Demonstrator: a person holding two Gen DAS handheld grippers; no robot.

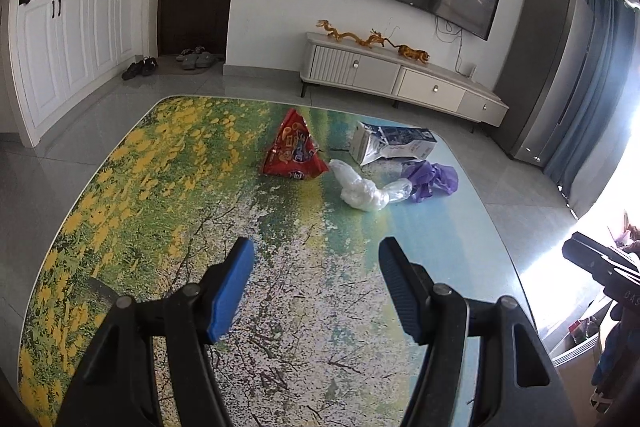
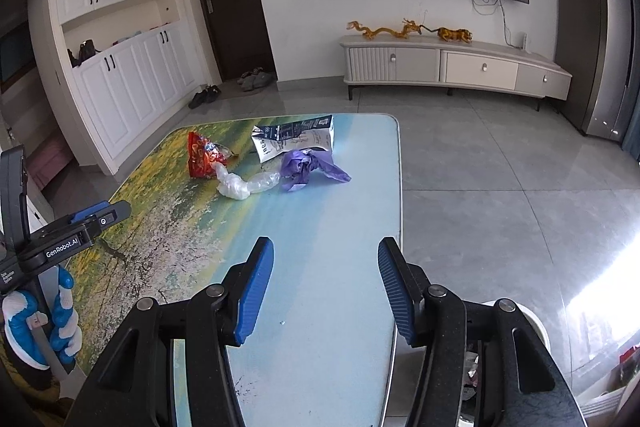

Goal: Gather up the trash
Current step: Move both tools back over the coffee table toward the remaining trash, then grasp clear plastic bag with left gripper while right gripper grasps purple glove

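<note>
Four pieces of trash lie together at the far end of the flower-print table: a red snack bag, a white and dark blue carton on its side, a crumpled clear plastic bag and a purple bag. My left gripper hovers open over the table, well short of them, with nothing between its blue pads. My right gripper is open and empty above the table's right edge; ahead of it lie the snack bag, carton, clear bag and purple bag.
A white bin with scraps inside stands on the floor just right of the table, under the right gripper. A hand in a blue and white glove holds the left tool. A low TV cabinet lines the far wall across grey tiles.
</note>
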